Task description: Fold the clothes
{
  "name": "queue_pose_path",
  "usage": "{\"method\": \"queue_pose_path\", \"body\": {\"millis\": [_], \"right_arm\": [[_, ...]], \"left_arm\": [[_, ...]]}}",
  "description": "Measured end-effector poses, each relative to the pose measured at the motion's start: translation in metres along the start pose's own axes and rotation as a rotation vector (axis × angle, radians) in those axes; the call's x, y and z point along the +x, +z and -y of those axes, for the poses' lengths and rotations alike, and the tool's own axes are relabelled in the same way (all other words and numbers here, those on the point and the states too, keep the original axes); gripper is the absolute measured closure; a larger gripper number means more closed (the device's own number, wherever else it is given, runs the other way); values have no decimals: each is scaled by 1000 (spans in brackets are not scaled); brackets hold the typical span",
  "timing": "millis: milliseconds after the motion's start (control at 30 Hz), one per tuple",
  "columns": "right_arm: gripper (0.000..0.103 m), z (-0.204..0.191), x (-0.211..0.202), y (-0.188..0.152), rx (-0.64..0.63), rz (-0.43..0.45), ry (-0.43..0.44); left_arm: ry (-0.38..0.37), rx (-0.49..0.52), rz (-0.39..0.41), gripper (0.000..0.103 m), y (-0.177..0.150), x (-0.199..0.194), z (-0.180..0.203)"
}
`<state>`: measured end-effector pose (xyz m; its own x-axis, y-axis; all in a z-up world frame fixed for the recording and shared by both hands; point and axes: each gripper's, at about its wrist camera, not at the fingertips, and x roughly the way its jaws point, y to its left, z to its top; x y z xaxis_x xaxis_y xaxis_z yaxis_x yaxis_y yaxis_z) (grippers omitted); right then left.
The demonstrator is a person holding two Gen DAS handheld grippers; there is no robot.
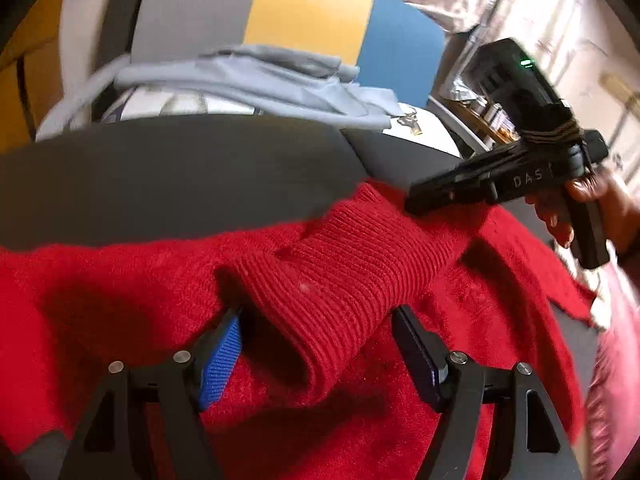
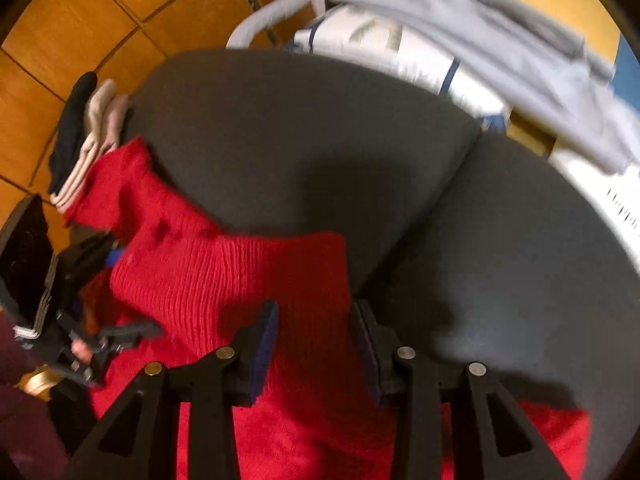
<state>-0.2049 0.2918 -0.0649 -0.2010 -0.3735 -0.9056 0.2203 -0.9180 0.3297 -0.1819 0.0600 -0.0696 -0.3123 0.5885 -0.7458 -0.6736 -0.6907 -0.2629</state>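
Red sweater (image 1: 360,280) lies on grey cushion (image 1: 180,172), ribbed sleeve folded across body, sitting between the wide, empty left gripper (image 1: 316,344). Right gripper (image 2: 316,344) part-open over the sweater, gripping nothing. Fold looks early; rest still undone.

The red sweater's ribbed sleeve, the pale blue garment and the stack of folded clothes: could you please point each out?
ribbed sleeve (image 1: 340,264), left wrist view, mid-cuff ribbing.
pale blue garment (image 1: 248,76), left wrist view, its crumpled middle.
stack of folded clothes (image 2: 86,136), right wrist view, beige layers' edge.
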Motion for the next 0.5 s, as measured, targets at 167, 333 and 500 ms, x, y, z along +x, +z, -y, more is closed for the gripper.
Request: {"method": "queue_pose_path", "body": {"millis": [167,333,500], "right_arm": [[97,-4,-21,-36,67,182,-9],[98,-12,-70,-50,68,421,-84],[98,14,-87,-30,131,571,-326]], "left_arm": [[59,78,-17,71,4,2,10],[117,154,-13,94,36,-1,20],[278,300,106,88,101,17,38]]}}
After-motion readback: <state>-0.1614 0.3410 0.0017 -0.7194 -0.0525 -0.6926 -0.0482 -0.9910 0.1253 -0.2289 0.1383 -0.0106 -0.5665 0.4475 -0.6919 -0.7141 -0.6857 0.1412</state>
